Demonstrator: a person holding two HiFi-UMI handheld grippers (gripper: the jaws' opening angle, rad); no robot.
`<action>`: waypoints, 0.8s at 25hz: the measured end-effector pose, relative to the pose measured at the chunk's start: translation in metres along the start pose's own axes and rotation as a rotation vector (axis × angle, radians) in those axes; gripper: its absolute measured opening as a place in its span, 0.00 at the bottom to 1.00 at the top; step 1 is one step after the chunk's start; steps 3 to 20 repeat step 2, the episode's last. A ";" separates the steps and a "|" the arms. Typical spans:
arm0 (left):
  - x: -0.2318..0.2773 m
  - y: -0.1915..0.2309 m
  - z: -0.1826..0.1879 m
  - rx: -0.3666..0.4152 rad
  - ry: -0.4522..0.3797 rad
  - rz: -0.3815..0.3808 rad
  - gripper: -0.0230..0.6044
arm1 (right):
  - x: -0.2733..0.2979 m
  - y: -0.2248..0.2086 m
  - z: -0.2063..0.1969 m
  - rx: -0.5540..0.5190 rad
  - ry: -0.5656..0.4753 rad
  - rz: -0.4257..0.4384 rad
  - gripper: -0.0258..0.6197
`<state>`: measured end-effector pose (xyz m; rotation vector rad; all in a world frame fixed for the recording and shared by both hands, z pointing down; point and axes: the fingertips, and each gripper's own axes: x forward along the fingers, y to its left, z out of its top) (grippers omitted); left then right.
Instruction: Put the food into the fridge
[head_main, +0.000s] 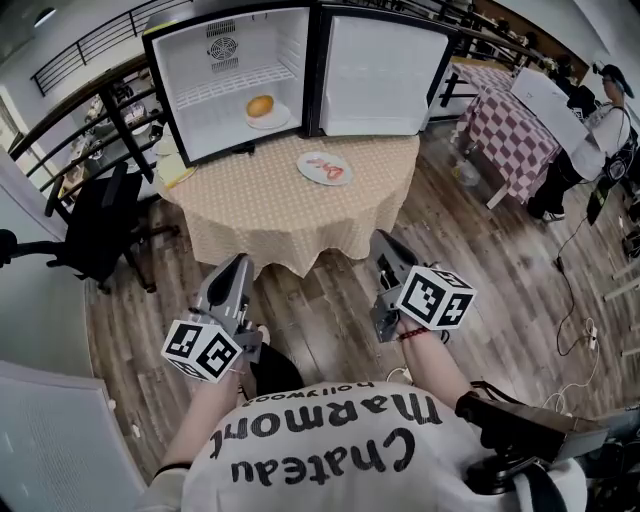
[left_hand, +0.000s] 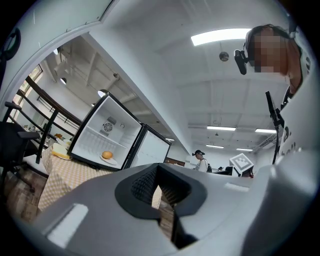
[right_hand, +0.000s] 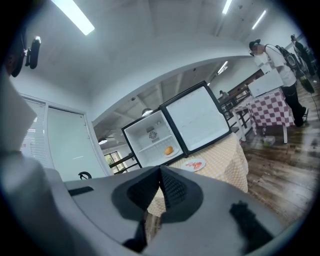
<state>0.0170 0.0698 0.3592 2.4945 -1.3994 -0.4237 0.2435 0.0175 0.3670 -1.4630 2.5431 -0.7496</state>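
A small white fridge stands open on a round table with a beige checked cloth. On the fridge floor a bun lies on a white plate. A second plate with red food rests on the table in front of the open door. My left gripper and right gripper hang low by my body, short of the table edge, both shut and empty. The left gripper view shows its gripper and the bun. The right gripper view shows its gripper and the red food plate.
A black office chair stands left of the table. A yellow item lies at the table's left edge. A red-checked table and a standing person are at the right. A railing runs behind the fridge. Cables lie on the wood floor at right.
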 end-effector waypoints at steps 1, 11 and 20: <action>-0.002 -0.001 0.000 0.000 0.001 0.004 0.04 | -0.002 0.000 0.000 -0.001 0.001 0.000 0.06; -0.003 -0.003 0.000 0.000 0.002 0.008 0.04 | -0.004 0.000 -0.001 -0.003 0.001 -0.001 0.06; -0.003 -0.003 0.000 0.000 0.002 0.008 0.04 | -0.004 0.000 -0.001 -0.003 0.001 -0.001 0.06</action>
